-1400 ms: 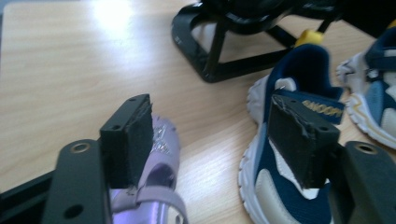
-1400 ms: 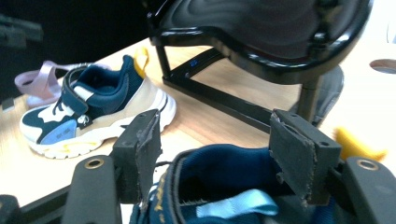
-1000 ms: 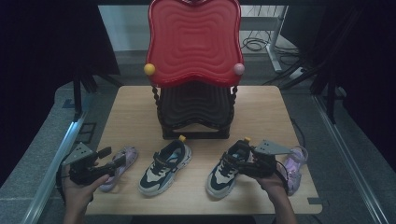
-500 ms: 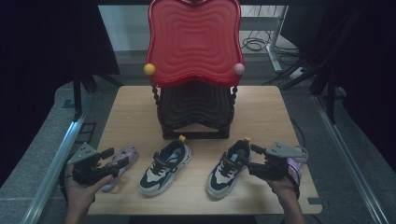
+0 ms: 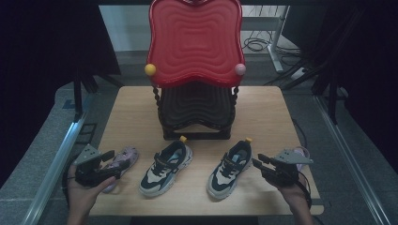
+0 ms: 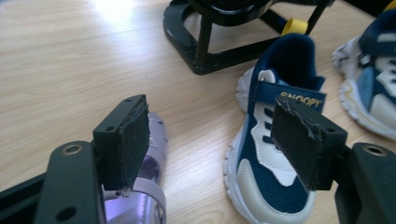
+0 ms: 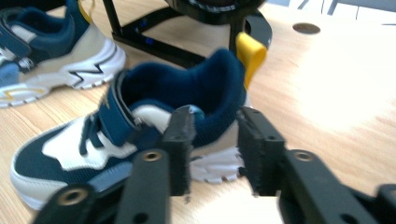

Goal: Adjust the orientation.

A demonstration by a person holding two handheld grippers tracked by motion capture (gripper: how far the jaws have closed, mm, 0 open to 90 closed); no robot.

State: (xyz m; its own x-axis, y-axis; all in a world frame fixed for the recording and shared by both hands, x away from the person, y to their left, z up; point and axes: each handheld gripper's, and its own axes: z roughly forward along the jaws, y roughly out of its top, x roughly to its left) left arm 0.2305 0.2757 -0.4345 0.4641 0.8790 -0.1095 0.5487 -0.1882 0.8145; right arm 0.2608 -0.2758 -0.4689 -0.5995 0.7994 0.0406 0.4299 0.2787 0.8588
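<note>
High view: wooden table point(image 5: 136, 108) on grey floor point(image 5: 42, 154), dark surroundings.

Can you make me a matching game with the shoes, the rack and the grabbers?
Things:
1. rack's top shelf
2. purple sandal
3. right sneaker
4. left gripper

Descriptions:
A. navy and white, with a yellow heel tab
B. red and wavy
C. open, above the purple sandal
D. lilac, left of both sneakers on the table

Pairs: 1-B, 2-D, 3-A, 4-C
</note>
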